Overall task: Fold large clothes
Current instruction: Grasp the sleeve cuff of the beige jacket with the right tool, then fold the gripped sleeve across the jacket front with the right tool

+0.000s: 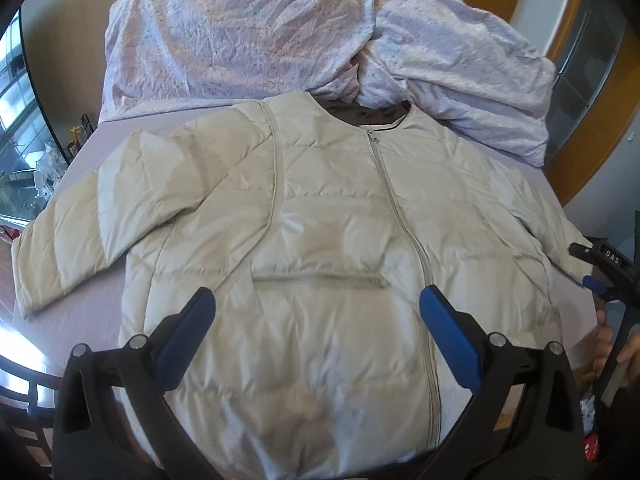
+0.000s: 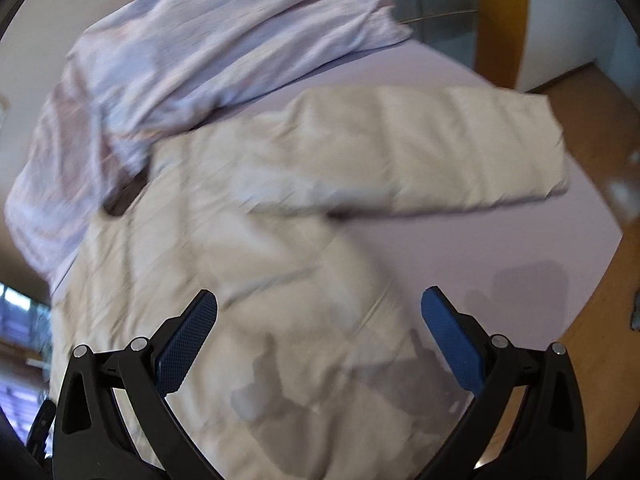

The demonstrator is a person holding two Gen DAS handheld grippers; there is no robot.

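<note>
A cream puffer jacket [image 1: 320, 240] lies front up and zipped on the lilac bed sheet [image 1: 92, 304], sleeves spread to both sides. My left gripper [image 1: 316, 300] is open and empty, above the jacket's lower front near the chest pocket. My right gripper [image 2: 318, 304] is open and empty, above the jacket's [image 2: 260, 208] right side; this view is blurred. The right sleeve [image 2: 460, 148] stretches out to the right. The right gripper also shows in the left wrist view [image 1: 592, 268], by the right sleeve cuff.
A crumpled lilac quilt [image 1: 280, 36] is heaped at the head of the bed, touching the jacket's collar. Wooden floor [image 2: 592, 340] lies beyond the bed's right edge. A dark wooden chair [image 1: 28, 400] stands at the lower left. A window [image 1: 16, 120] is at far left.
</note>
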